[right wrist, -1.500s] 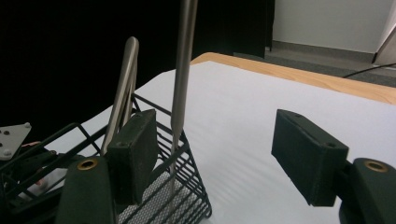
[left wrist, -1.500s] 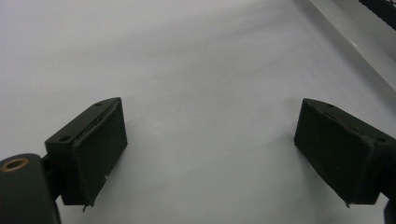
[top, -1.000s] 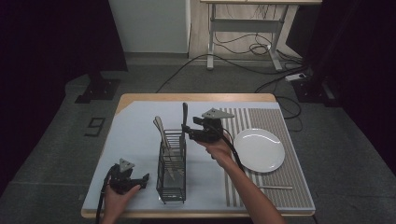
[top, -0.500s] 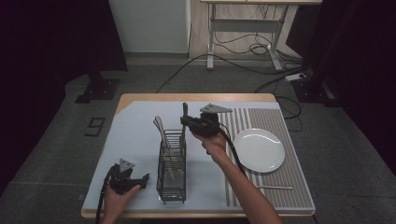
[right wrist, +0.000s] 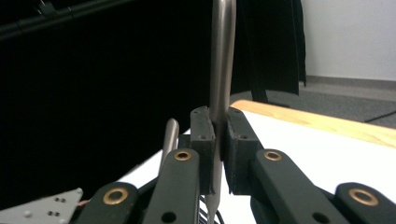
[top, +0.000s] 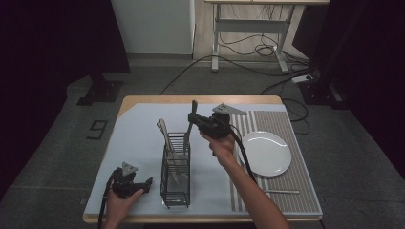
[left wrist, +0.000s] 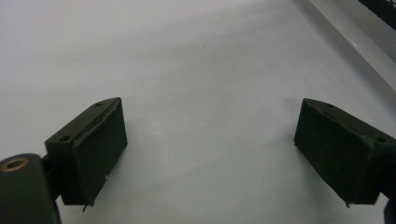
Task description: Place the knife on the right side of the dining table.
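A black wire cutlery caddy stands mid-table with several metal utensils leaning in it. My right gripper hovers above the caddy's far end, shut on the handle of a metal utensil held upright, its lower end down near the caddy. In the right gripper view the pads clamp that utensil's handle, and a second handle rises to their left. My left gripper rests open on the table's near left, beside the caddy. Its pads stand wide apart over the bare white mat.
A white plate sits on the striped mat at the right, with a thin utensil lying near the front edge. The caddy's base lies far right of the left gripper. Cables and a desk frame stand beyond the table.
My right gripper has lifted the utensil slightly and drifted a little away from the caddy's top. The left gripper has stayed put.
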`<state>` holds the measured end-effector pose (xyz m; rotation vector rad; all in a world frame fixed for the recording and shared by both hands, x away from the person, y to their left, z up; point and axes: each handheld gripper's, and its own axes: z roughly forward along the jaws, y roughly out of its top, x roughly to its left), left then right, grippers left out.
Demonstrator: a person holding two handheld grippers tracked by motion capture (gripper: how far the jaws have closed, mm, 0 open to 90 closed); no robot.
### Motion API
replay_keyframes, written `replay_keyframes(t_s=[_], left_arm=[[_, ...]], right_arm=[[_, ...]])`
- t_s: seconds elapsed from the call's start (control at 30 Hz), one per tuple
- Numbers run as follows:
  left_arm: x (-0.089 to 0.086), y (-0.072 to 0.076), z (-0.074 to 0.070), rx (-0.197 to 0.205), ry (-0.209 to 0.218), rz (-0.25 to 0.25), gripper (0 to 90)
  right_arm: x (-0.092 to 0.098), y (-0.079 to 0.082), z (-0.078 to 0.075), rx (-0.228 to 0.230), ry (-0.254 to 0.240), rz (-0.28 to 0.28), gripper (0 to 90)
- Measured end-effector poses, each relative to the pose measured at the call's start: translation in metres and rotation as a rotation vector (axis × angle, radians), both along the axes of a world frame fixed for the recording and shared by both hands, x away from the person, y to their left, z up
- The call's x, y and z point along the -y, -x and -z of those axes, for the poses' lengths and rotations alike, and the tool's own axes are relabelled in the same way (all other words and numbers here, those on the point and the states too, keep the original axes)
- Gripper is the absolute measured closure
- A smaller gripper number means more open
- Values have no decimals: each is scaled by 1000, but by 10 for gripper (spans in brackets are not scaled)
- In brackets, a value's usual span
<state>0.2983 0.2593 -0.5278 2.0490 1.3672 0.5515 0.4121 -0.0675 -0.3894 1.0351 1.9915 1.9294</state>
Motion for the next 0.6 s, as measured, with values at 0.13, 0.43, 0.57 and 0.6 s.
replay_keyframes(t_s=[0.13, 0.43, 0.57, 0.6], left_arm=[[0, 0, 0, 0, 0, 0, 90], [0, 0, 0, 2, 0, -1, 89], [0, 0, 0, 3, 0, -1, 89], [0, 0, 0, 3, 0, -1, 89]], right_arm=[[8, 4, -4, 11, -25, 0, 837], [38, 18, -17, 59, -110, 5, 837], [53, 25, -31, 102, -157, 26, 838], [62, 29, -37, 114, -169, 31, 838]])
